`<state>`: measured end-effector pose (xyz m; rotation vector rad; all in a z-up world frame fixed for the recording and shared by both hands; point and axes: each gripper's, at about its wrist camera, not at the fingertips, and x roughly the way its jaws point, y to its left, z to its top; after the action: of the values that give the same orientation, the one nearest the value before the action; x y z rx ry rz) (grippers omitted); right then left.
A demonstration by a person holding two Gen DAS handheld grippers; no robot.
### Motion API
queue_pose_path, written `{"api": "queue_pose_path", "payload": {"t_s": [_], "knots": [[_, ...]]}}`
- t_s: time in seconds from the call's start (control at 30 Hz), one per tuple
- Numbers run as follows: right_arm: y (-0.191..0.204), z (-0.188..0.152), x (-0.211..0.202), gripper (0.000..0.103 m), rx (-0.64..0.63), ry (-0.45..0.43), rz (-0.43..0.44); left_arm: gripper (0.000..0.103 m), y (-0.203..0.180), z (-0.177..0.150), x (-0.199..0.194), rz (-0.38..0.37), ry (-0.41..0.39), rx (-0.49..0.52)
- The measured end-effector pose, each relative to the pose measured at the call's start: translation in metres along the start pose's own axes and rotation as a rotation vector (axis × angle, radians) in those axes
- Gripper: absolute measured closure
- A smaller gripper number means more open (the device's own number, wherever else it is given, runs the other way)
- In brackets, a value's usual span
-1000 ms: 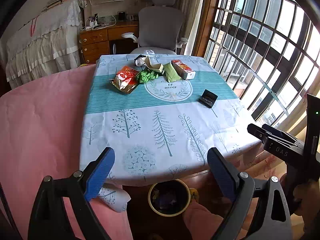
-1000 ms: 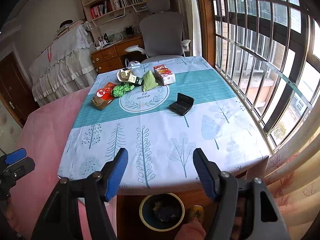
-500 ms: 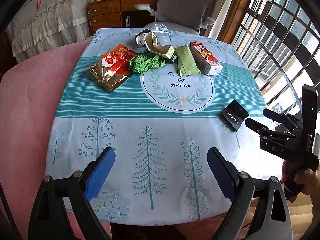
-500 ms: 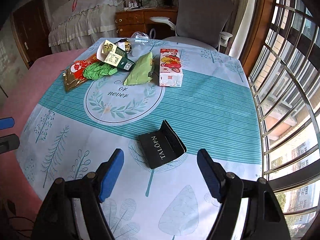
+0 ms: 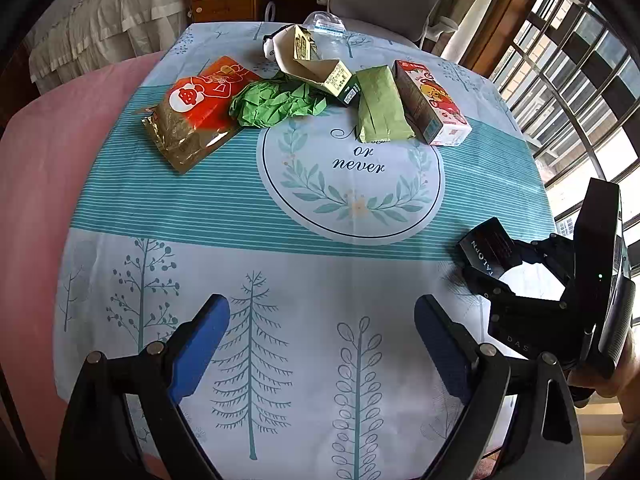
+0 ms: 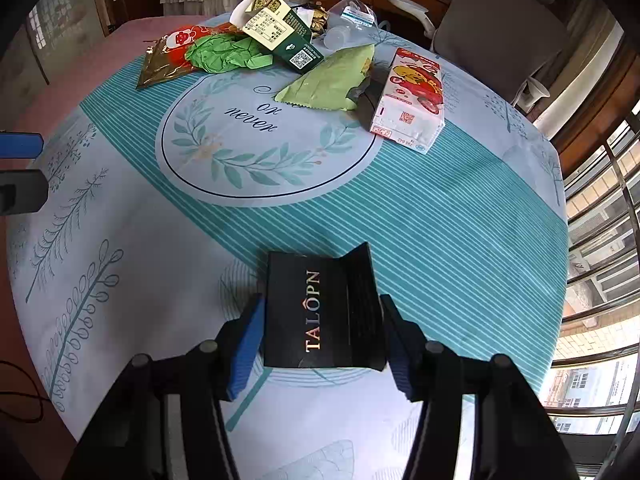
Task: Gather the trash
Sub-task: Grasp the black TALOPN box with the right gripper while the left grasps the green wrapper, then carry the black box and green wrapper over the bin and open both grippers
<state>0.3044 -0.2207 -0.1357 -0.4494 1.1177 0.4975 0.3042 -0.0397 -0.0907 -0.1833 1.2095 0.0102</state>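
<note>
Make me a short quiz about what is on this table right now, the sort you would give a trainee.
1. True or false: the right gripper has the black box between its fingers.
2. What lies between the orange snack bag and the flat green packet?
A. a glass
B. crumpled green paper
C. a spoon
3. Fill in: the left gripper is open and holds ____.

Key
1. True; the jaws have just been closing around it, with the pads at its two sides.
2. B.
3. Nothing; it hangs over the bare tablecloth.
</note>
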Motion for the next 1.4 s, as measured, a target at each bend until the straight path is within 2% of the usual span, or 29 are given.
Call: {"api": "queue_pose_path", "payload": {"t_s": [0.17, 0.27, 0.4, 0.47, 0.5, 0.53, 0.67, 0.87, 1.0, 1.03, 1.07, 1.13, 1.17, 1.2, 1.23, 1.4], "knots": [[-0.002, 0.002, 0.001, 0.061, 0.015, -0.012, 0.004, 0.010, -0.017, 0.020, 0.010, -0.017, 0.003, 0.018], [-0.018, 0.007, 0.002, 0.062, 0.094, -0.010, 0.053, 0.010, -0.032, 0.038, 0.015, -0.025, -0.016, 0.047], [-0.044, 0.017, 0.001, 0.062, 0.199, -0.028, 0.066, 0.011, -0.049, 0.070, 0.029, -0.013, -0.040, 0.086], [-0.061, 0.023, 0.000, 0.062, 0.264, -0.042, 0.077, 0.013, -0.055, 0.088, 0.041, -0.006, -0.036, 0.097], [-0.070, 0.026, -0.001, 0.062, 0.298, -0.051, 0.081, 0.019, -0.059, 0.097, 0.049, -0.008, -0.023, 0.100], [-0.078, 0.028, -0.002, 0.062, 0.331, -0.058, 0.084, 0.024, -0.061, 0.106, 0.058, -0.010, -0.008, 0.098], [-0.106, 0.035, -0.006, 0.062, 0.437, -0.088, 0.098, 0.025, -0.065, 0.138, 0.092, -0.008, 0.049, 0.047], [-0.122, 0.035, -0.003, 0.062, 0.485, -0.097, 0.117, 0.025, -0.065, 0.172, 0.124, -0.010, 0.077, -0.032], [-0.122, 0.033, 0.000, 0.062, 0.497, -0.087, 0.130, 0.025, -0.069, 0.182, 0.140, 0.024, 0.096, -0.043], [-0.122, 0.032, 0.000, 0.062, 0.497, -0.086, 0.135, 0.032, -0.070, 0.182, 0.145, 0.032, 0.110, -0.046], [-0.121, 0.031, 0.001, 0.062, 0.496, -0.085, 0.140, 0.034, -0.071, 0.182, 0.149, 0.042, 0.115, -0.043], [-0.118, 0.030, 0.000, 0.062, 0.495, -0.082, 0.146, 0.054, -0.078, 0.180, 0.147, 0.062, 0.097, 0.000], [-0.116, 0.029, 0.000, 0.062, 0.497, -0.079, 0.150, 0.060, -0.081, 0.178, 0.147, 0.072, 0.097, 0.025], [-0.114, 0.027, 0.000, 0.062, 0.499, -0.076, 0.155, 0.073, -0.083, 0.175, 0.145, 0.066, 0.097, 0.041], [-0.112, 0.026, 0.000, 0.062, 0.501, -0.075, 0.159, 0.078, -0.083, 0.172, 0.144, 0.048, 0.102, 0.047], [-0.095, 0.020, -0.002, 0.062, 0.501, -0.054, 0.190, 0.083, -0.074, 0.142, 0.122, 0.010, 0.104, 0.058]]}}
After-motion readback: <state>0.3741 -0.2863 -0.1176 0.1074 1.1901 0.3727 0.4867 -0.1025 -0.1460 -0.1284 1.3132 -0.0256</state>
